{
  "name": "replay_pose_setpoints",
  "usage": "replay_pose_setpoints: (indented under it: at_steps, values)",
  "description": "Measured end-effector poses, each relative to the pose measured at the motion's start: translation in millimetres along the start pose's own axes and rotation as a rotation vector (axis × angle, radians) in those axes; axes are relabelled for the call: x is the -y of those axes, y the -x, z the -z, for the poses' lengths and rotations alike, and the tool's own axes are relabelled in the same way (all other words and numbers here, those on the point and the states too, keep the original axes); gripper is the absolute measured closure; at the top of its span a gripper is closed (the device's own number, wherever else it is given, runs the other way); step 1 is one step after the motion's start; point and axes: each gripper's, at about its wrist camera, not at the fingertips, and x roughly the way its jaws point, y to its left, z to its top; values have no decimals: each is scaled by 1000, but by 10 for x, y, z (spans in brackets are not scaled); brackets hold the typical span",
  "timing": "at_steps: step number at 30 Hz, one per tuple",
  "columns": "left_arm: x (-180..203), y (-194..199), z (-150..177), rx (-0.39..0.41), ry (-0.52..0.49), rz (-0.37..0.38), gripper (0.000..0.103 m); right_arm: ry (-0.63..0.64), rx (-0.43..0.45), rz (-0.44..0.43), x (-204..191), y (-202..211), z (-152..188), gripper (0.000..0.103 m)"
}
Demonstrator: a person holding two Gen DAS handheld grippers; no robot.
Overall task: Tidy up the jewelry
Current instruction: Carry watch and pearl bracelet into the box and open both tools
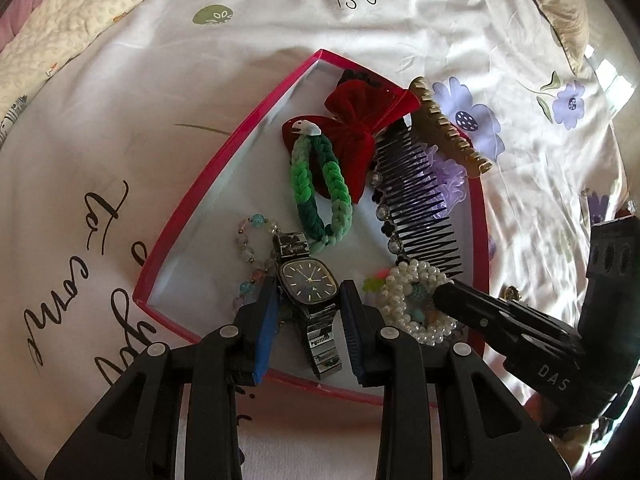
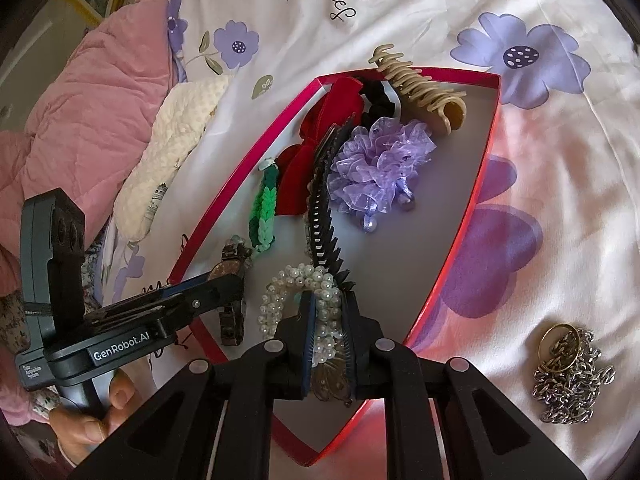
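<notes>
Watch lies in red box on bed sheet, face between spread fingers of left gripper; contact unclear. Right gripper pinches pearl bracelet plus brown clip, clip mostly hidden. Black comb leans over purple scrunchie. Green braided band overlaps red bow. Bead bracelet partly hidden behind watch. Chain pile outside box on sheet.

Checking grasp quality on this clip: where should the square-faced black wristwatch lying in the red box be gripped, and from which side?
Grip the square-faced black wristwatch across its case, coming from above and along the strap. It lies flat, dial up, in the red box. The case is its widest rigid part, while the link strap would flex. The left tongs already stand open on either side of the case. Keep clear of the white pearl bracelet alongside.
</notes>
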Motion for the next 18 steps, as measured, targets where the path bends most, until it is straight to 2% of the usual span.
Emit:
replay_pose_setpoints:
  at_steps: [15,18]
  values:
    - [-22,-20,12,-17,19,22,74,-27,3,-6,36,24,23,84]
    - [-13,-12,16,-12,14,20,74,-30,8,-11,31,56,35,80]
